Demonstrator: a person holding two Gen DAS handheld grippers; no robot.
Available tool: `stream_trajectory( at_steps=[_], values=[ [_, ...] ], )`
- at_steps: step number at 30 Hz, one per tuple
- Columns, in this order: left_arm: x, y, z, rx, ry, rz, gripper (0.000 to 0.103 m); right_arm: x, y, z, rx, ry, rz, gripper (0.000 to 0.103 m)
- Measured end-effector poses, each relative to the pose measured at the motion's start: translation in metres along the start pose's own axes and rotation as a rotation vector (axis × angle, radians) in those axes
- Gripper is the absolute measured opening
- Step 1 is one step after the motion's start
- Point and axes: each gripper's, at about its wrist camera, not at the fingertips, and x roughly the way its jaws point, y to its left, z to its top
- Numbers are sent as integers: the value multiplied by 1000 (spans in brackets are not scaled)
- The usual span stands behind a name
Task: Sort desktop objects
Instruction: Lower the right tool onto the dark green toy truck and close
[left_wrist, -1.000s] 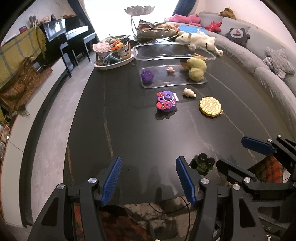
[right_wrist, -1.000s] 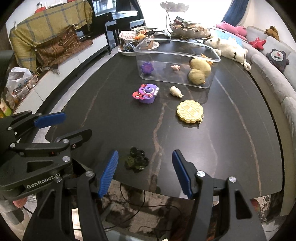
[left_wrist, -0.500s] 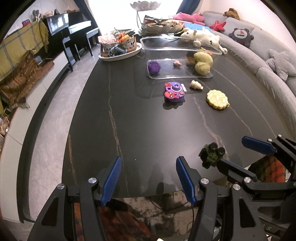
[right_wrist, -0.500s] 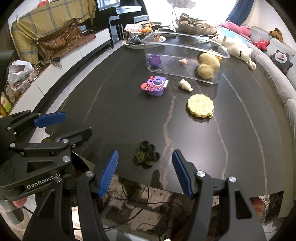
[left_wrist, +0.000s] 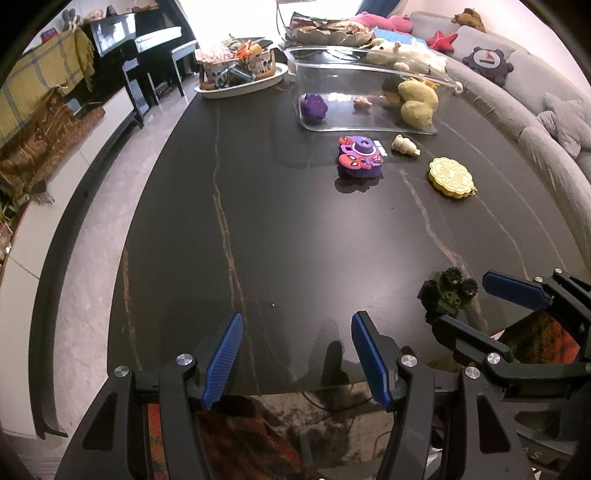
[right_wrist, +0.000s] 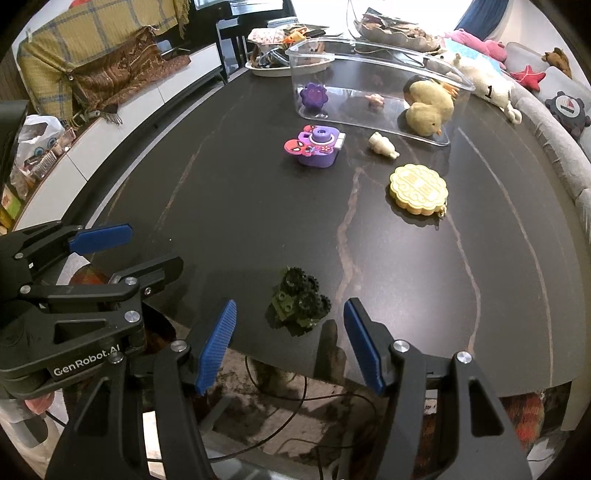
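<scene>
Left wrist view first: my left gripper (left_wrist: 295, 354) has dropped closer to the dark table (left_wrist: 280, 236), fingers spread on nothing, clear bin (left_wrist: 365, 96) far ahead. Right wrist view: my right gripper (right_wrist: 288, 343) has come down too, and the green toy truck (right_wrist: 301, 302), well short of the bin at the near edge, now sits between its spread fingers, untouched. Pickup looks next.

Daylight floods in from the window (left_wrist: 317, 11) at the far end, blown out white. The dark table (left_wrist: 295, 229) carries soft glare and faint reflections. Fisheye bending curves the edges; corners vignette black.
</scene>
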Motion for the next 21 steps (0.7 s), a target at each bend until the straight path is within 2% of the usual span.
stream_trajectory(
  at_steps=[12, 18, 21],
  values=[
    [12, 4, 1, -8, 24, 13, 58, 11, 6, 1, -23, 9, -1, 53],
    [14, 0, 1, 2, 28, 7, 58, 14, 7, 1, -29, 17, -1, 44],
    [15, -3, 2, 14, 34, -1, 58, 15, 7, 1, -33, 17, -5, 36]
  ],
)
